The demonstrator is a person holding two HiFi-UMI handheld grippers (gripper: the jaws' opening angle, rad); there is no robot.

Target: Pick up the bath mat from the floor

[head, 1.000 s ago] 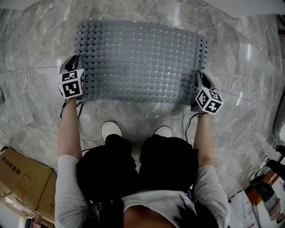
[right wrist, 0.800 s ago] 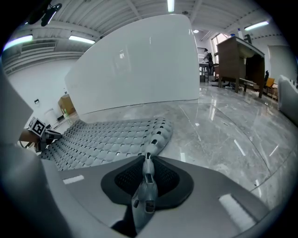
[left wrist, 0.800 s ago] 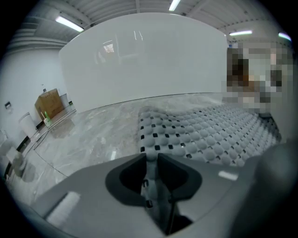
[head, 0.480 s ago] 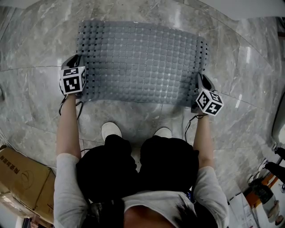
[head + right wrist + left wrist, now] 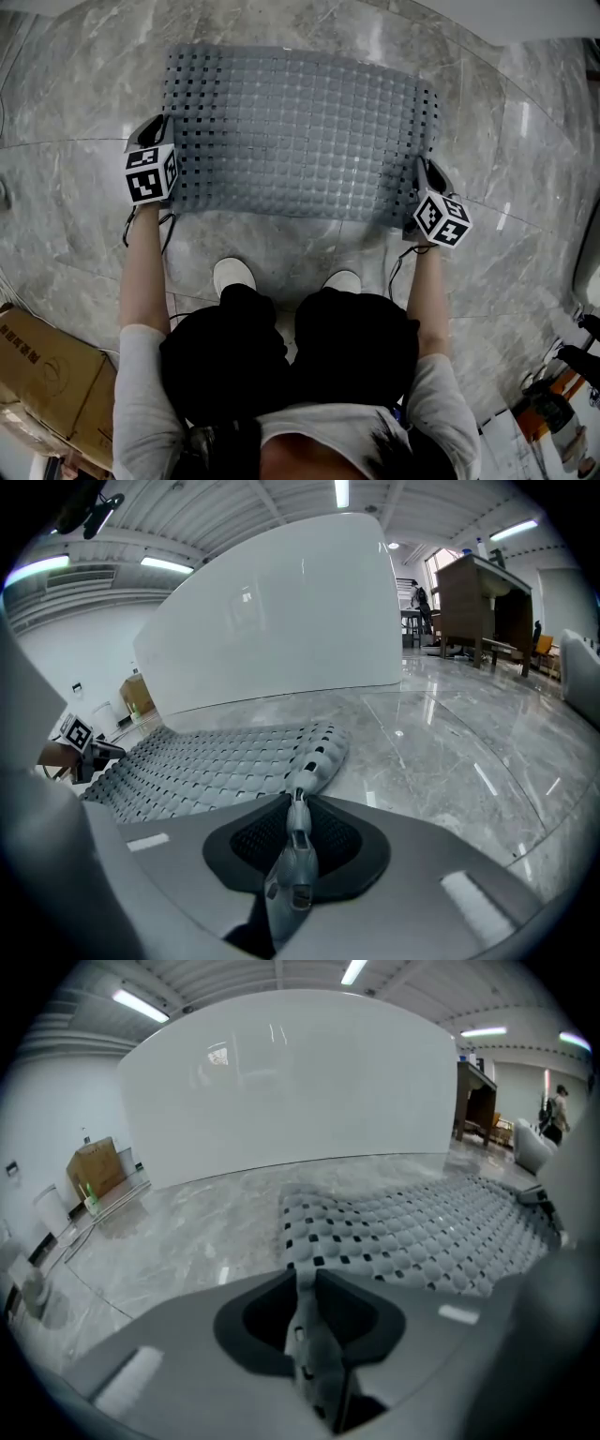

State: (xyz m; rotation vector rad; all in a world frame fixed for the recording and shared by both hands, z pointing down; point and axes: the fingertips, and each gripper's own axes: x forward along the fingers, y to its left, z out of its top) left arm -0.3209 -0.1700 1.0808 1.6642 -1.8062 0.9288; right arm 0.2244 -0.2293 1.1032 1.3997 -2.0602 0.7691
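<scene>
Your feet: your white shoes stand on the grey marble floor, just short of the mat's near edge.
Box: a cardboard box sits on the floor behind your left elbow, well apart from the mat.
Left gripper: your left gripper is at the mat's near left corner. Its jaws are closing with the mat's edge between them, and the pads already pinch that edge, which runs back into the throat of the jaws.
Right gripper: your right gripper is at the near right corner. Its jaws are nearly together and clamp a thin fold of the mat's edge.
Marker cubes: in the head view, each gripper's marker cube shows just outside the mat's side edge, one on each side.
Bath mat: the grey bath mat, bumped and dotted with holes, is spread across the floor in front of you, long side facing you. Both near corners rise into the jaws. The far part looks to lie on the floor, though you can't tell that for sure from these angles.
Beyond the mat: a white curved panel stands past the mat's far edge, with bare marble between them.
</scene>
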